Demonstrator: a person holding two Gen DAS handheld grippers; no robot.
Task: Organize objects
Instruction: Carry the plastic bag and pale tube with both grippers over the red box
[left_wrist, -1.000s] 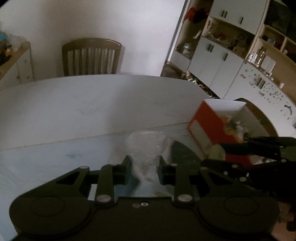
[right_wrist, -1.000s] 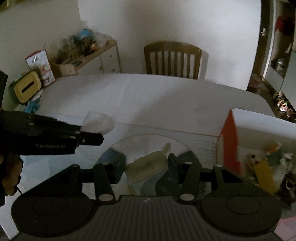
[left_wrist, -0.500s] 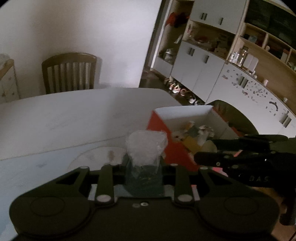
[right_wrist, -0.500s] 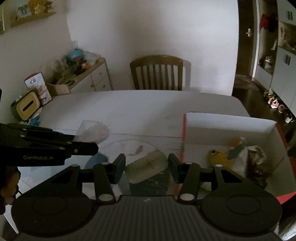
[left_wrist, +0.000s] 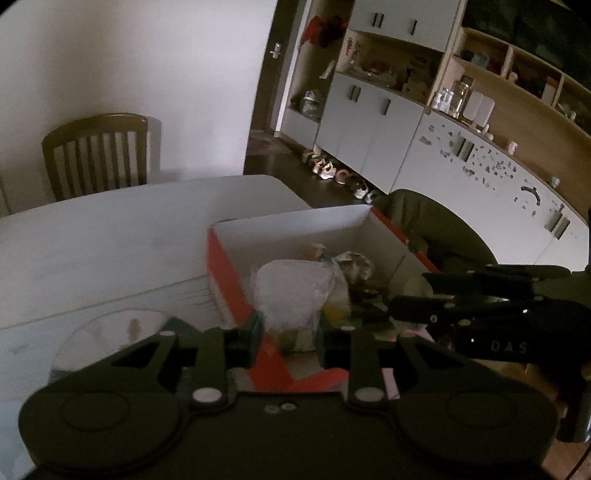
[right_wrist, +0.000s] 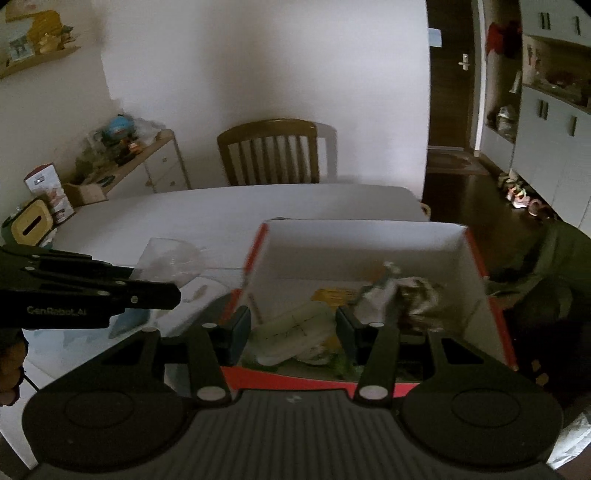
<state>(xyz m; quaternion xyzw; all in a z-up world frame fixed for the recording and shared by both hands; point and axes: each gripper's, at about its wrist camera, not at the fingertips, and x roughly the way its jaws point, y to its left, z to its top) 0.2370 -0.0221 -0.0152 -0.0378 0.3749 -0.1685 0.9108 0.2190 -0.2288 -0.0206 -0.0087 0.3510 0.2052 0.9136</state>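
My left gripper (left_wrist: 288, 332) is shut on a clear crumpled plastic bag (left_wrist: 291, 291) and holds it over the near left corner of the red box (left_wrist: 221, 258). The bag also shows in the right wrist view (right_wrist: 170, 262), left of the box (right_wrist: 255, 251). My right gripper (right_wrist: 291, 328) is shut on a pale flat packet (right_wrist: 295, 328) and holds it above the box's near edge. Inside the box lie a yellow item (right_wrist: 332, 295) and crumpled wrappers (right_wrist: 406, 288).
A white table (left_wrist: 92, 236) bears a round glass mat (left_wrist: 107, 332). A wooden chair (right_wrist: 269, 151) stands at its far side. A sideboard with clutter (right_wrist: 122, 155) is at the left, white cabinets (left_wrist: 369, 129) at the right.
Both grippers have moved right with their loads, from over the round mat to over the red box. The box now fills the middle of both views.
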